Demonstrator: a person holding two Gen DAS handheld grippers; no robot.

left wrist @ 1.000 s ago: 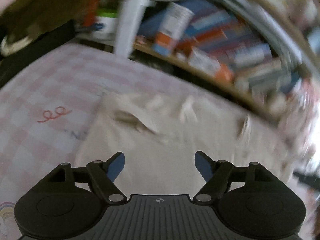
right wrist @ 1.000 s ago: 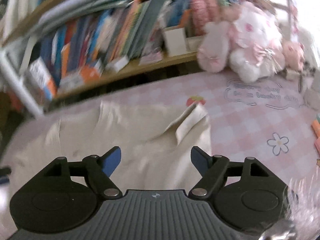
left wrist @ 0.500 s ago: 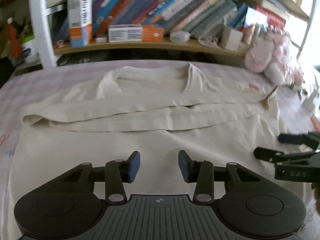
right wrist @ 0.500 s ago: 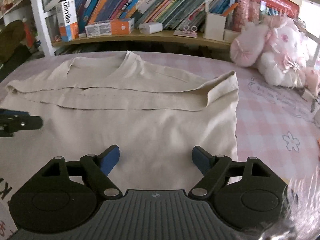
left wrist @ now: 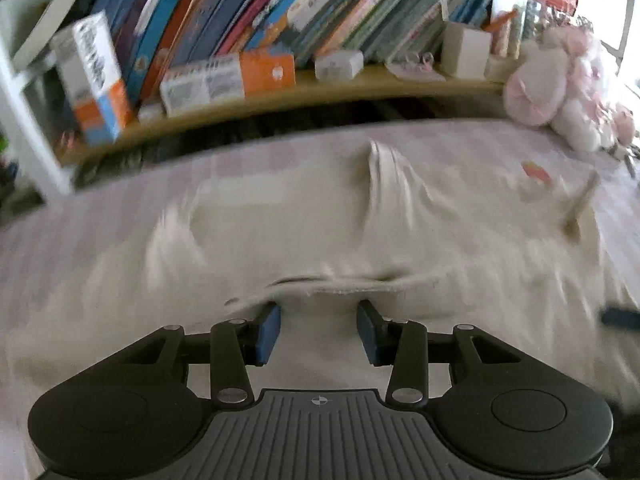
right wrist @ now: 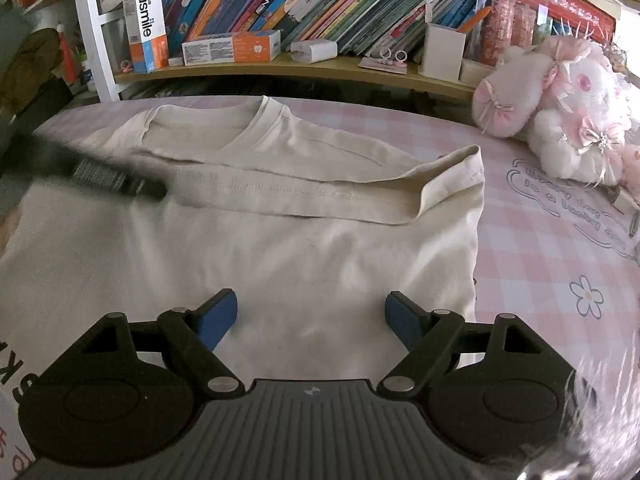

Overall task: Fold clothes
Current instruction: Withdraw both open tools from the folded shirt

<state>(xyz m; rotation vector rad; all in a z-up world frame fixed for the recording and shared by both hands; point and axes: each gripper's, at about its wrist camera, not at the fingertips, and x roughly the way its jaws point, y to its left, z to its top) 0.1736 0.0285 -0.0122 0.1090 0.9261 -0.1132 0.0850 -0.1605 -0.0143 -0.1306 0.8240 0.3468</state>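
Note:
A cream T-shirt [right wrist: 320,264] lies flat on the pink checked cover [right wrist: 540,248], collar toward the bookshelf. A stitched hem band [right wrist: 304,198] is folded across it below the collar. My left gripper [left wrist: 319,314] is half open, its blue fingertips [left wrist: 269,326] right at that hem edge [left wrist: 348,290] with bare cloth in the gap and nothing pinched. In the right wrist view the left gripper [right wrist: 104,176] is a dark blur on the shirt's left side. My right gripper [right wrist: 309,306] stands wide open low over the shirt's near part, holding nothing.
A wooden shelf [right wrist: 320,70] with books and boxes runs along the far side. Pink and white plush toys [right wrist: 560,100] sit at the back right. A white post [right wrist: 90,32] stands at the far left. The right gripper's blue tip [left wrist: 620,316] shows at the left view's right edge.
My left gripper rolled level, narrowed its jaws and slid forward to the folded hem, and its view is now blurred. The right gripper levelled out, then stayed still.

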